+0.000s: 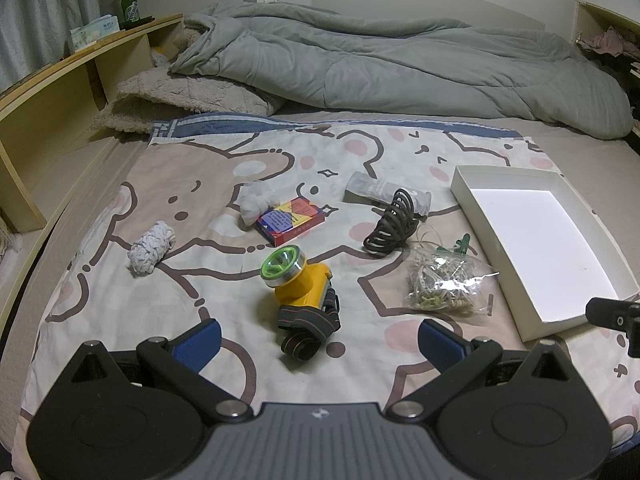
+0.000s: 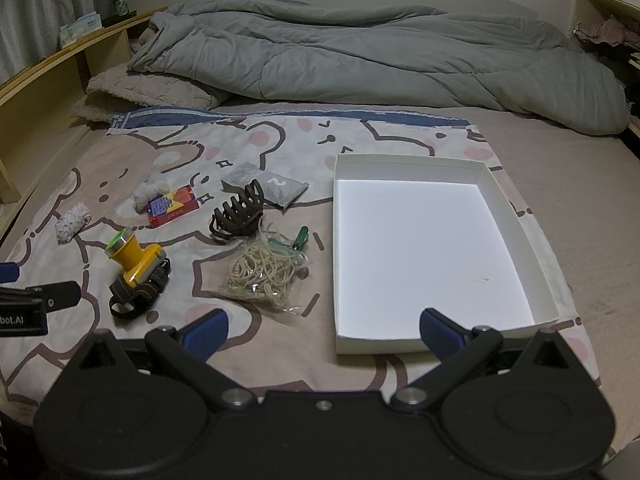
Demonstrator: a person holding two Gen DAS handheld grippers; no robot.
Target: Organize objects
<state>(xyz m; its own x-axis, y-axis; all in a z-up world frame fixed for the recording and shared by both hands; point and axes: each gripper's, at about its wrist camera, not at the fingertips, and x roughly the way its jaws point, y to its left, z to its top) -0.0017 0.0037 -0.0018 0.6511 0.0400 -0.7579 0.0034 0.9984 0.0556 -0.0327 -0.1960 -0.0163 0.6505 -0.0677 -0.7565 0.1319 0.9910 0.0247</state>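
Both grippers, left gripper (image 1: pixel 318 338) and right gripper (image 2: pixel 322 330), hang spread apart, holding nothing. I'd take the headlamp (image 1: pixel 298 278) on the bed by its yellow body, then carry it to the empty white box (image 2: pixel 520 240).

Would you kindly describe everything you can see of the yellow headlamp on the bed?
The yellow headlamp lies on the cartoon-print sheet, lamp head tilted upward. It looks plastic, with a silver ring and green rim around a clear lens. A dark elastic strap with thin orange lines is bunched beside and beneath it. Nothing else touches it; the card box lies beyond it, apart. Both grippers are clear of it.
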